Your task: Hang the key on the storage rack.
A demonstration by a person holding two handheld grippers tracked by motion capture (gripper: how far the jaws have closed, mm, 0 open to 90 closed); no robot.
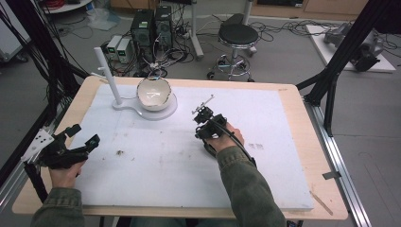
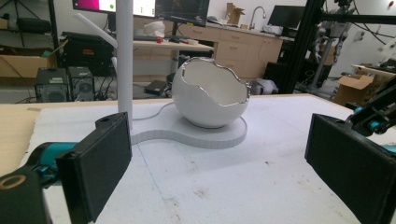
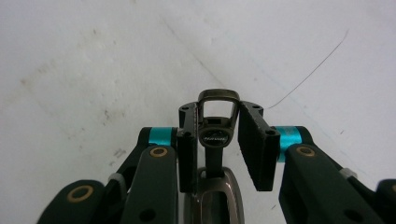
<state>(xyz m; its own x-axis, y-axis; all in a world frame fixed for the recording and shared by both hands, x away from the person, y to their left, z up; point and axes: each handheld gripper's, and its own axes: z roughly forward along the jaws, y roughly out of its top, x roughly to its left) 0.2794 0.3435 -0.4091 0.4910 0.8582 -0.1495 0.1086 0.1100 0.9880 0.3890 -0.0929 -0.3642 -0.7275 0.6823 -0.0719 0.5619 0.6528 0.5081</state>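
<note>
The left gripper [image 1: 84, 136] sits at the table's [image 1: 302, 142] near left edge, jaws wide with nothing between them. Farther in, right of centre, the right gripper [image 3: 217, 135] is clamped narrowly on a metal clip [image 3: 217, 133] above the white mat [image 1: 165, 165]. Beyond stands the eggshell bowl [image 1: 153, 93] on its white stand [image 1: 124, 105].

Even, soft overhead light; faint shadows beneath the white bowl [image 2: 210, 95]; close black pads [image 3: 252, 140] slightly blurred; edges bend.
</note>
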